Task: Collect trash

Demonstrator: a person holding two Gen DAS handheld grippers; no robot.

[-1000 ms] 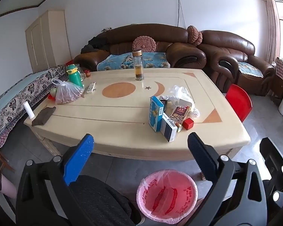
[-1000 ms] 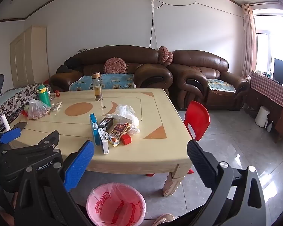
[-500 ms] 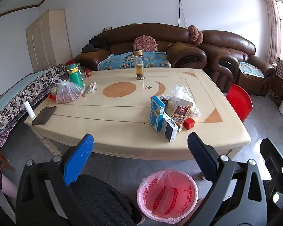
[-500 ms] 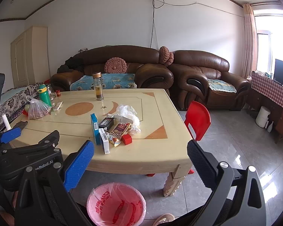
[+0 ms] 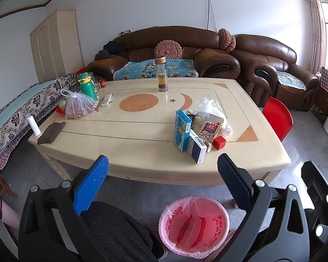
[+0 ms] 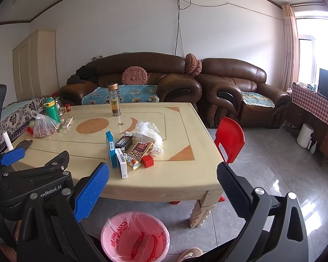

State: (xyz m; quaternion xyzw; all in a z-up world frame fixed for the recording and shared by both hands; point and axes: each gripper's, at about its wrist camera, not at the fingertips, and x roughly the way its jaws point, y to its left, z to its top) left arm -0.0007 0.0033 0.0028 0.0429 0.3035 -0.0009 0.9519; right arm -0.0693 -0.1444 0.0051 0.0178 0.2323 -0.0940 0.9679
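On the table (image 5: 124,139), the trash pile (image 6: 133,150) lies ahead of both your grippers, nearer the right gripper (image 6: 163,174). Both sets of fingers, left gripper (image 5: 163,167) too, are spread and empty; the bin (image 6: 135,235) sits below.

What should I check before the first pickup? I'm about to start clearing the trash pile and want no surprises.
1. Left gripper open and holding nothing: ok.
2. Right gripper open and holding nothing: ok.
3. Pink-lined bin on the floor in front of the table, mouth open: ok.
4. Trash pile near the table's front edge, with the small red box and white-and-dark box nearest: ok.
5. Glass bottle stands apart from the pile: ok.
6. What lies under the crumpled plastic bag: cannot tell.
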